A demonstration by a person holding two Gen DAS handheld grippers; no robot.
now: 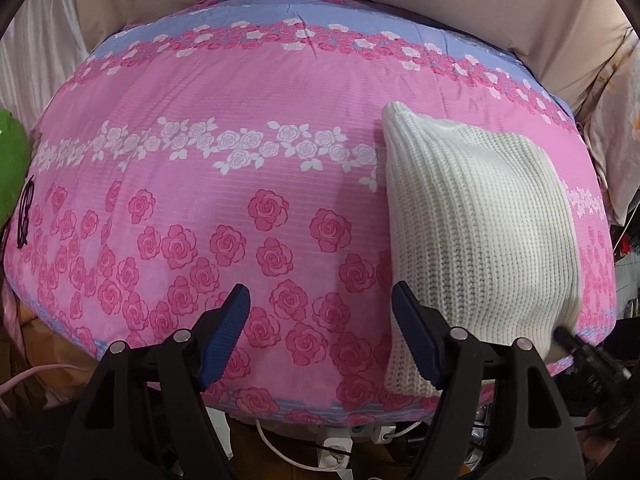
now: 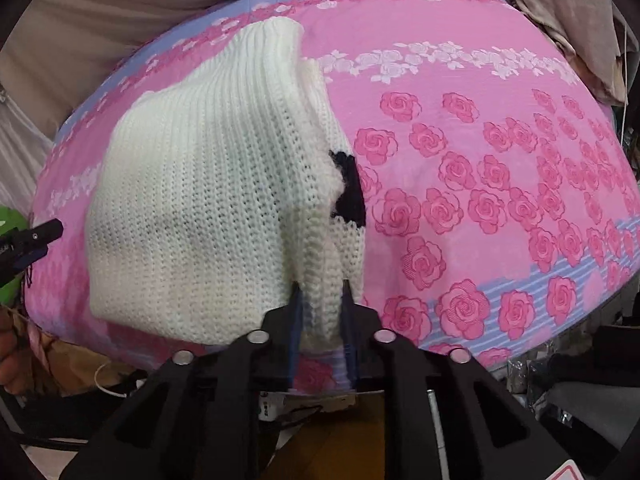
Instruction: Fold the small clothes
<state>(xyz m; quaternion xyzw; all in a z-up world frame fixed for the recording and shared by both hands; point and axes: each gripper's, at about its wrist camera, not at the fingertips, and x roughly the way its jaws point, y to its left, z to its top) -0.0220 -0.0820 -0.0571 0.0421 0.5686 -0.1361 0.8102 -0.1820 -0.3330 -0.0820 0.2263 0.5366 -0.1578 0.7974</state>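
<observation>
A white knitted sweater (image 2: 208,200) lies folded on a pink rose-patterned sheet (image 2: 480,184). A black patch (image 2: 352,192) shows at its right edge. My right gripper (image 2: 320,292) is shut on the sweater's near right edge. In the left wrist view the sweater (image 1: 476,232) lies at the right. My left gripper (image 1: 320,300) is open and empty over the sheet (image 1: 240,200), just left of the sweater's near edge. The right gripper's tip (image 1: 568,336) shows at the sweater's near right corner.
Beige fabric (image 1: 440,8) hangs behind the bed. A green object (image 1: 12,168) sits at the far left. Cables and a white power strip (image 1: 332,448) lie on the floor below the bed's front edge. Clutter (image 2: 560,392) lies at the right.
</observation>
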